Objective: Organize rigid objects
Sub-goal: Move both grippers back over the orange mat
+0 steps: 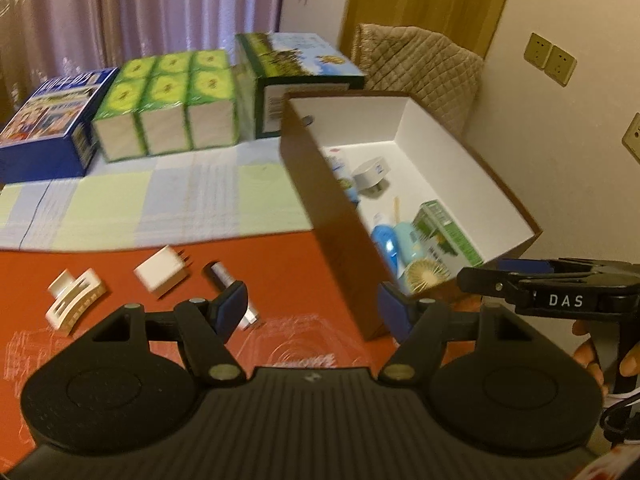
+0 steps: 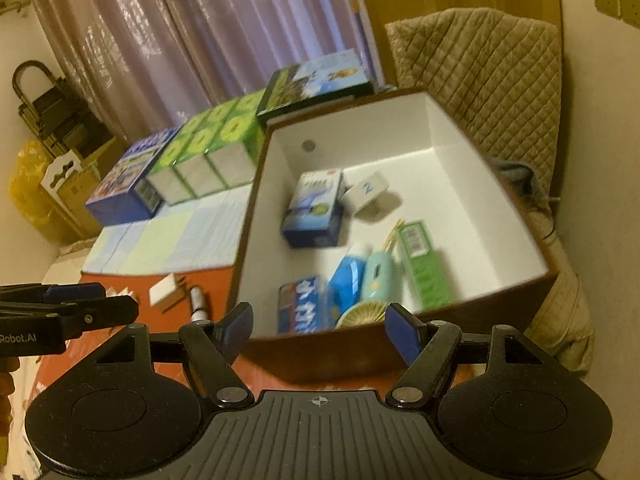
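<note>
A brown box with a white inside [image 1: 460,168] [image 2: 472,184] stands on the red table and holds several items: a blue carton [image 2: 314,210], a white plug [image 2: 366,190], a green carton [image 2: 426,266] and a blue tube [image 2: 348,276]. Left of the box lie a white hair clip [image 1: 76,298], a white charger [image 1: 162,274] [image 2: 164,290] and a small dark cylinder [image 1: 224,280] [image 2: 199,300]. My left gripper [image 1: 312,308] is open and empty, hovering beside the box's near left corner. My right gripper [image 2: 320,328] is open and empty over the box's near wall.
A blue box [image 1: 52,120], a pack of green tissue packs [image 1: 172,104] and a green-and-blue carton [image 1: 296,76] stand in a row on a checked cloth [image 1: 160,200] behind. A quilted chair back [image 2: 488,76] and a wall with sockets [image 1: 550,58] are on the right.
</note>
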### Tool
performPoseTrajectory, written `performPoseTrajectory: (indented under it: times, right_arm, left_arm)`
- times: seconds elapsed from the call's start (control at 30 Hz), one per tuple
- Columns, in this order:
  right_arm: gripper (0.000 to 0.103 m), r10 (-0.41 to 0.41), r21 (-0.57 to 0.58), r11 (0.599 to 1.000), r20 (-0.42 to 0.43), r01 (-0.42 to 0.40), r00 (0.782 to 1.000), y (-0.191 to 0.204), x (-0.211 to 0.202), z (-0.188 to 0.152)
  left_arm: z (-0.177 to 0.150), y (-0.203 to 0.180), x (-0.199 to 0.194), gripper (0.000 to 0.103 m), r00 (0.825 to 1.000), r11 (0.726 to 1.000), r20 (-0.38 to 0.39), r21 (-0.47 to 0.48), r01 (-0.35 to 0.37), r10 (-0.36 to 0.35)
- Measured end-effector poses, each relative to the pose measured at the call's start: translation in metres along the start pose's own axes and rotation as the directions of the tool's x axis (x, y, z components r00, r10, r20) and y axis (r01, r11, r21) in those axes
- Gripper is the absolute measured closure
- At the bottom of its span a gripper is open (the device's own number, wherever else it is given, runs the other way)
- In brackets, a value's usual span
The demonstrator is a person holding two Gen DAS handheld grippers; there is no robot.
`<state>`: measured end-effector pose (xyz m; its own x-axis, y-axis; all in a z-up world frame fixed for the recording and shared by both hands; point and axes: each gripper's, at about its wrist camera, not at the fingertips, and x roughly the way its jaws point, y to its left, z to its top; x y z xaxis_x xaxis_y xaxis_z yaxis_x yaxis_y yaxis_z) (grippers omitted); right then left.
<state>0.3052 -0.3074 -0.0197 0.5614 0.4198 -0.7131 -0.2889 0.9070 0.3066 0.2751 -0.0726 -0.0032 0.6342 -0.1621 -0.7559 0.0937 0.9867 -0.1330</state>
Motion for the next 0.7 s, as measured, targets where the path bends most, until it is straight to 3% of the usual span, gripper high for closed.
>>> performPoseTrajectory:
  times: [0.2,0.7]
  right_arm:
    - [0.033,0.046,-0.046,0.998,-0.081,-0.05,0.996,0.036,0.018,-0.02]
    - [0.033,0.067,-0.199,0.973,-0.227,-0.114,0.972,0.107,0.072,-0.045]
  left_arm:
    - [-0.024,0.036,-0.009,0.035,0.998,0.998,-0.04,-0.048,-0.048,0.047]
    - [-0.067,0.103,-0.014,0.035,0.979,0.975,-0.142,-0.149,-0.167,0.146]
